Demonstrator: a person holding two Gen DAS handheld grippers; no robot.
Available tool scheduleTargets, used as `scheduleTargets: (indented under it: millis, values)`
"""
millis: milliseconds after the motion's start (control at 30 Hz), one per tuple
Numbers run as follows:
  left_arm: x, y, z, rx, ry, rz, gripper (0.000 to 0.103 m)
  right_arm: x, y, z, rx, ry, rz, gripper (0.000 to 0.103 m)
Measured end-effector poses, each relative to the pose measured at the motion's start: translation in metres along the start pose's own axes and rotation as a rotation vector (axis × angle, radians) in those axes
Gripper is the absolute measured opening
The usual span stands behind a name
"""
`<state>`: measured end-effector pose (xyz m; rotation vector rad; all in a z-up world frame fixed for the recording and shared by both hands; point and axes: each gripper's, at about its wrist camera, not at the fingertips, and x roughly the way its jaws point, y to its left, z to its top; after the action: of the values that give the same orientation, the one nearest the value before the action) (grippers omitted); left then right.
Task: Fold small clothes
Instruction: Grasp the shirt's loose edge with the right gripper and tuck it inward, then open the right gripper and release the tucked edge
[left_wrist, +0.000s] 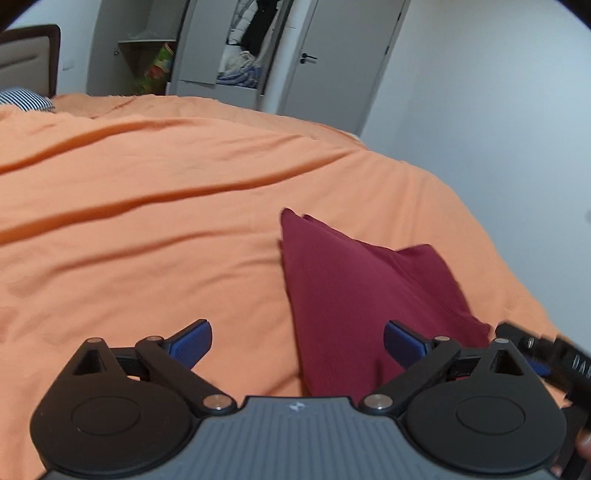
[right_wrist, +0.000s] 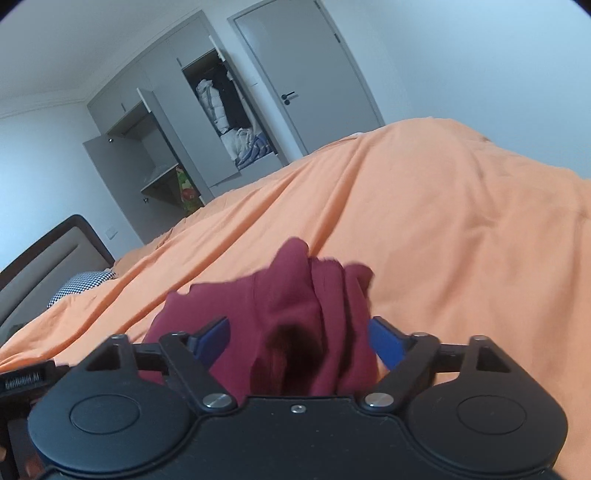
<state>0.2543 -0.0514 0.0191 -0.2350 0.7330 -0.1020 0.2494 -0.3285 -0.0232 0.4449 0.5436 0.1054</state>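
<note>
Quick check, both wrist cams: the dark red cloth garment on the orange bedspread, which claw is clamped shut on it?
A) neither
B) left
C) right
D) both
A: the left claw and right claw both stand open, blue pads apart, around the dark red cloth garment on the orange bedspread.

A home bedroom: a bed (left_wrist: 147, 177) under an orange cover, an open wardrobe (right_wrist: 221, 110) (coats hanging inside), a door (right_wrist: 310, 70).

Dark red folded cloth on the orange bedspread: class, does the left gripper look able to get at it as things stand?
Probably yes. The left gripper is open, and the dark red folded cloth lies just ahead on the orange bedspread, partly between the blue fingers. Nothing blocks it.
</note>
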Motion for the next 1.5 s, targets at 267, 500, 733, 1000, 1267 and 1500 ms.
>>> scheduleTargets:
  millis: [267,500,733,1000,1267,1500]
  values:
    - [0.019,-0.004,0.005,0.029,0.041,0.025,0.102,0.028,0.009,-0.003,-0.095,0.076,-0.018,0.013]
    - [0.023,-0.001,-0.002,0.023,0.05,0.014,0.102,0.009,-0.002,-0.008,-0.051,0.026,-0.001,0.038]
    - [0.023,0.003,-0.004,0.0,0.06,0.013,0.102,0.035,0.004,0.001,-0.068,0.085,0.025,0.032]
    - [0.012,0.001,0.002,0.02,0.035,-0.009,0.102,0.006,0.01,-0.003,-0.093,-0.028,-0.075,0.012]
    - [0.024,-0.001,0.003,0.04,0.053,0.018,0.102,0.016,0.004,-0.009,-0.109,0.011,-0.124,0.041]
    - [0.038,-0.013,0.033,0.035,-0.031,0.041,0.102,0.048,0.021,0.014,-0.236,-0.036,-0.162,0.092]
